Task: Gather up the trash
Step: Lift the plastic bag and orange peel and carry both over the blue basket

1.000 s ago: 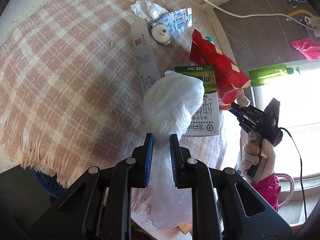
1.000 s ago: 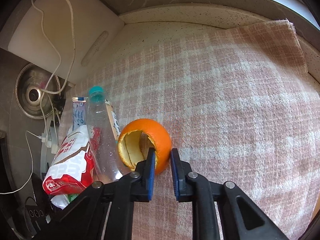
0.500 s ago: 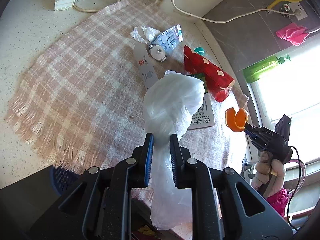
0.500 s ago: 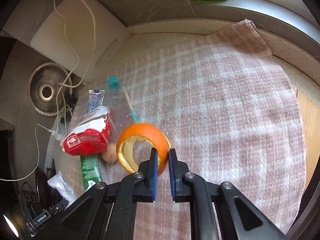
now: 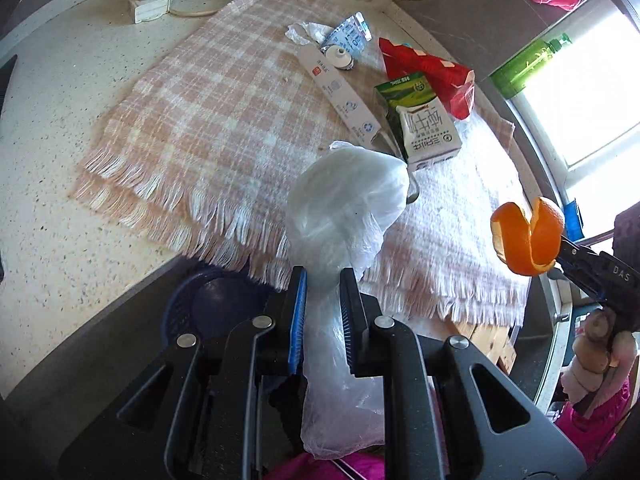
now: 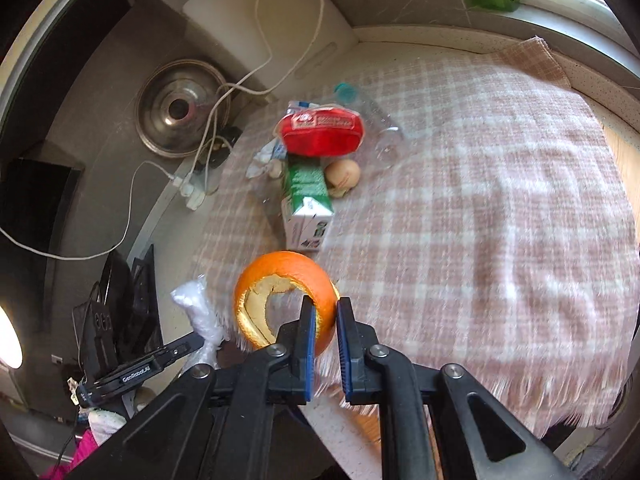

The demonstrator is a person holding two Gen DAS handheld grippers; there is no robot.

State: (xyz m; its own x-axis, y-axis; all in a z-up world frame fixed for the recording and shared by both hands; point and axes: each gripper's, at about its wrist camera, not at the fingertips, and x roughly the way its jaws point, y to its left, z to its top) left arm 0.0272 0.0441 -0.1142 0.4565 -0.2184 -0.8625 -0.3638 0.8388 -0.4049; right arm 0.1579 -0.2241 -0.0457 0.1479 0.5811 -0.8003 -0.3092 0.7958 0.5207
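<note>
Peel [image 6: 286, 300] curl (opening leftward) pinched in right claw [image 6: 322, 344]; bag [image 5: 344, 216] lengthwise in left claw [image 5: 322, 316].

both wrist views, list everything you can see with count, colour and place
plastic bag: 1, clear white, in left tool
orange peel: 1, orange, in right tool
milk carton: 1, green and white, on cloth
snack bag: 1, red, behind carton
flat box: 1, white, on cloth
plastic bottle: 1, clear, teal cap, beside snack bag
eggshell: 1, tan, by carton
cloth: 1, pink plaid, on counter
basket: 1, blue, below counter edge
green bottle: 1, windowsill
left tool: shut on bag
right tool: shut on peel
</note>
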